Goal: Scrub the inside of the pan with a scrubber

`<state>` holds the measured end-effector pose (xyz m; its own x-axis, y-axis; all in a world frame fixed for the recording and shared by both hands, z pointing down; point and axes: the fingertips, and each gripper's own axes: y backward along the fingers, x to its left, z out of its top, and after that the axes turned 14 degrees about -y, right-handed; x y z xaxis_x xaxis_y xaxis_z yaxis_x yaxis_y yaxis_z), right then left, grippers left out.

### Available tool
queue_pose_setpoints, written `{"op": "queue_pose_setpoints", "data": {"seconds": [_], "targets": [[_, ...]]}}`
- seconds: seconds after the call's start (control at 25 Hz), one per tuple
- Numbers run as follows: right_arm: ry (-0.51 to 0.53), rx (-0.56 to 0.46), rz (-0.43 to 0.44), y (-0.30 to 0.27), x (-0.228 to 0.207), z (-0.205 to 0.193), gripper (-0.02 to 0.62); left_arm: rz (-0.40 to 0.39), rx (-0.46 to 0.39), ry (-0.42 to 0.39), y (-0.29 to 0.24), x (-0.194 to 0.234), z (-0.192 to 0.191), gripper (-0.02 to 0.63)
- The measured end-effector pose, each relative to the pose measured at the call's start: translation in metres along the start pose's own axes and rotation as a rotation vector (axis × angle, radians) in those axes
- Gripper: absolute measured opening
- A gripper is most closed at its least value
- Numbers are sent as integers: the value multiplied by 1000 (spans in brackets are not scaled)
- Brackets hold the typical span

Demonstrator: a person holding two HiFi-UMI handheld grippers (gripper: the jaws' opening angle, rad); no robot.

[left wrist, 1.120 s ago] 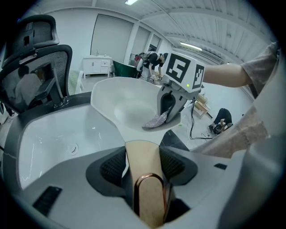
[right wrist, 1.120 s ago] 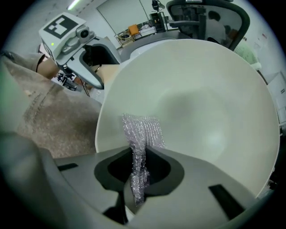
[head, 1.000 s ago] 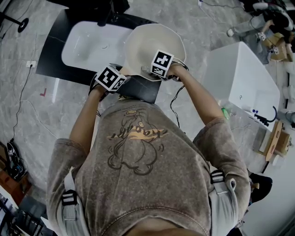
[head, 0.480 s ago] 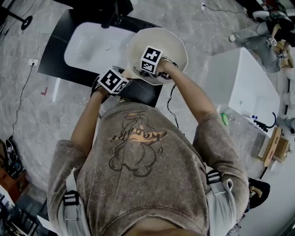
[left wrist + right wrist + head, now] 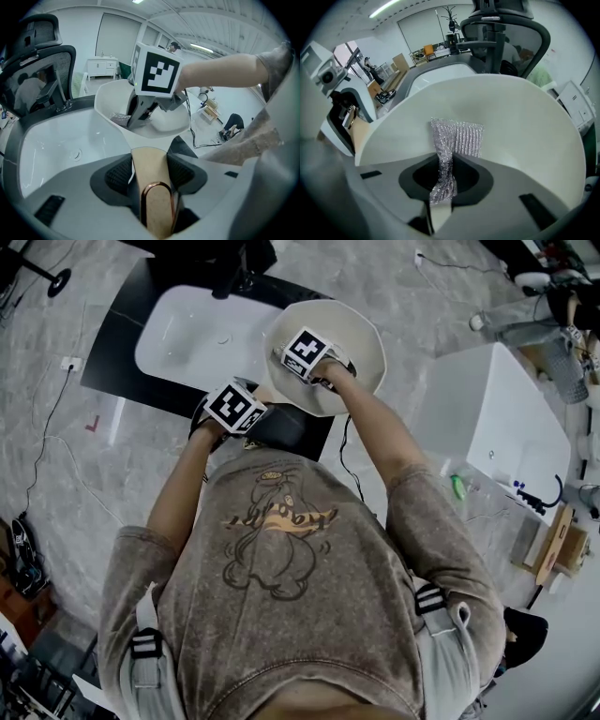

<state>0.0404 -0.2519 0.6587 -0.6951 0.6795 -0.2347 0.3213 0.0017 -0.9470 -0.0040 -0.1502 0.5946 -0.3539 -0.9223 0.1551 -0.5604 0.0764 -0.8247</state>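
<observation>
right gripper (image 5: 443, 185) shifted left across pan (image 5: 511, 122), scrubber (image 5: 461, 138) pinched

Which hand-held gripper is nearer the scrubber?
Right. The right hand-held gripper clamps the scrubber inside the pan; the left hand-held gripper grips the pan's handle, outside the rim.

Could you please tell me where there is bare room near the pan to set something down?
The white sink basin, left of the pan, is bare; so is the black counter strip at its left. Crowded: inside the pan, where the right gripper holds the scrubber, and at the handle in the left gripper.
</observation>
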Motion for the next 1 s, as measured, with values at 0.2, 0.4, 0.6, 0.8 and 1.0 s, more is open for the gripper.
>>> {"op": "queue_pose_setpoints", "data": {"seconds": [0.2,0.4,0.6,0.8,1.0], "targets": [[-27,-64,-153,7,-43,6,78,3,-7,4,-1,0,0,246],[135,-57,-384,18,-88,-8,80,3,-9,6,0,1,0,247],[108,0,-391,24,-98,-25,80,2,-6,7,0,0,-1,246],[67,98,-399,34,-108,-50,80,-7,-7,15,0,1,-1,246],[77,213,-374,33,-98,-72,80,-15,-5,22,-1,-1,-2,246]]}}
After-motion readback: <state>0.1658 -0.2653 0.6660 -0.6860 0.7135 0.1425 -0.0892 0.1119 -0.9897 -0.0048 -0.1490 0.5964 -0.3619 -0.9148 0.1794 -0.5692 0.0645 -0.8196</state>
